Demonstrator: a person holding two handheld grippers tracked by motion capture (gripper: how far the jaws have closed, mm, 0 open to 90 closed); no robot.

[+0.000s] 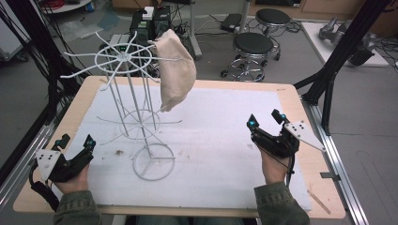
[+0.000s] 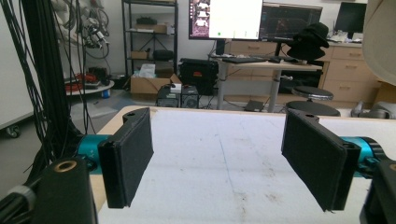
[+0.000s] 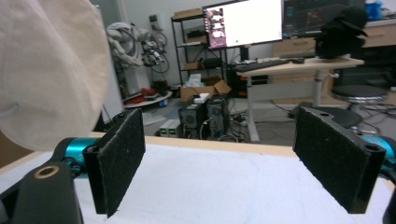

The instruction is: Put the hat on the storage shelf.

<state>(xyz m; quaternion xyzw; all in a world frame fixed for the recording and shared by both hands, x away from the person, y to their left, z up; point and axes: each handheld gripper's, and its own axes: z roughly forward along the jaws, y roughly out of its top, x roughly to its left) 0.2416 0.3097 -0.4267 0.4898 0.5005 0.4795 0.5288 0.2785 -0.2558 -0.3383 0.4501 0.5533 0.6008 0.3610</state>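
Left gripper (image 1: 75,139) at seven o'clock, right gripper (image 1: 265,118) at four o'clock; both held low, jaws spread wide, nothing between them.

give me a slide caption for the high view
Beige cap hangs on white wire rack; left gripper and right gripper open.

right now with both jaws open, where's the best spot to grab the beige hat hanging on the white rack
Probably the hat's lower hanging edge, near its bottom tip. It droops free below the rack's top ring, clear of the wire prongs, while its upper part is caught on a prong. Come in with the right gripper from the hat's right side, where no wires stand in the way, then lift up and off.
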